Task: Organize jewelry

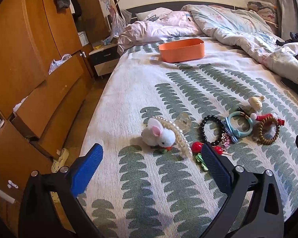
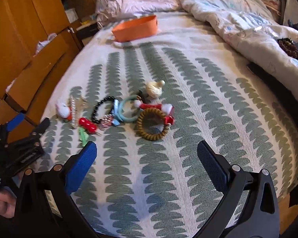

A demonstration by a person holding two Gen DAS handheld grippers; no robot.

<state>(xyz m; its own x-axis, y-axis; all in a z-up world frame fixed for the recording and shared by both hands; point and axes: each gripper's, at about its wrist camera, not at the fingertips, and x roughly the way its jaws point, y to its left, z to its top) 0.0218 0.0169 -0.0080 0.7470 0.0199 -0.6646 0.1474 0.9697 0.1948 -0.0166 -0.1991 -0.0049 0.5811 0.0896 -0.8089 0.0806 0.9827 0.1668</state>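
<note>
Jewelry and hair pieces lie in a row on the bed. In the left wrist view: a white plush bunny clip (image 1: 159, 134), a pearl hair clip (image 1: 178, 136), a black bead bracelet (image 1: 210, 129), a light blue ring (image 1: 239, 126), a brown coil hair tie (image 1: 268, 132), red cherries (image 1: 197, 146). My left gripper (image 1: 151, 154) is open and empty just short of the bunny. My right gripper (image 2: 146, 150) is open and empty just short of the brown coil tie (image 2: 154, 127). An orange box (image 1: 181, 49) stands farther up the bed; it also shows in the right wrist view (image 2: 135, 28).
The bedspread (image 1: 188, 188) has a green leaf pattern. A crumpled duvet (image 1: 238, 27) lies at the back right. A wooden wardrobe (image 1: 29, 49) and open drawers stand left of the bed, with a nightstand (image 1: 104, 59). The left gripper's body (image 2: 17, 144) shows in the right wrist view.
</note>
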